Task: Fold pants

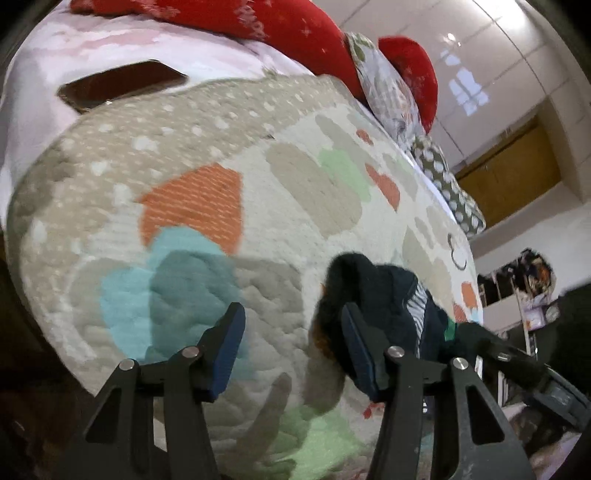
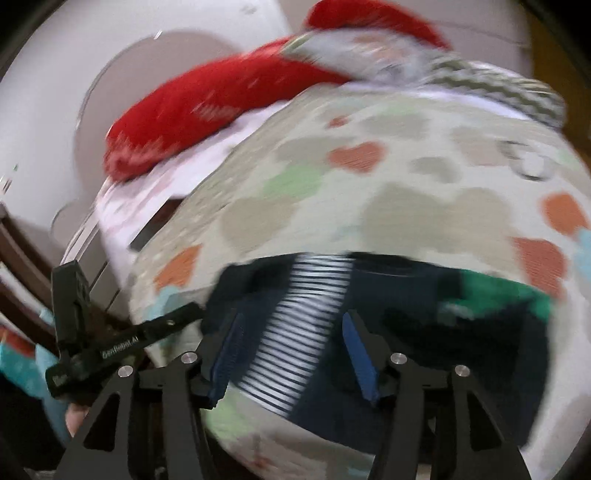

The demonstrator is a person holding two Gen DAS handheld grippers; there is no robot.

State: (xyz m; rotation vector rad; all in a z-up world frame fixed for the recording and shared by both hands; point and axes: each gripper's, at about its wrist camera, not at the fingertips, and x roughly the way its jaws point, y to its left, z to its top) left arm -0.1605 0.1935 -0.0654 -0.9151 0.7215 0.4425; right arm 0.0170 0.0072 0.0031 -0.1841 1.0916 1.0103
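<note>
The pants point(image 2: 406, 314) are dark navy with a white-striped panel and a green patch. They lie bunched on a patterned quilt point(image 2: 406, 177) on the bed. In the left wrist view the pants point(image 1: 388, 291) sit just right of my left gripper point(image 1: 291, 325), which is open and empty over the quilt point(image 1: 221, 166). Its right finger point(image 1: 360, 347) is close against the dark cloth. My right gripper point(image 2: 291, 332) is open, with its fingers either side of the striped panel. The right wrist view is blurred. The left gripper's body point(image 2: 122, 343) shows at the left of that view.
Red pillows point(image 1: 295, 26) and patterned cushions point(image 1: 388, 85) lie along the far side of the bed. A dark flat object point(image 1: 122, 85) rests on the pink sheet point(image 1: 55, 55). White wardrobe doors point(image 1: 498, 55) and a cluttered shelf point(image 1: 528, 288) stand at the right.
</note>
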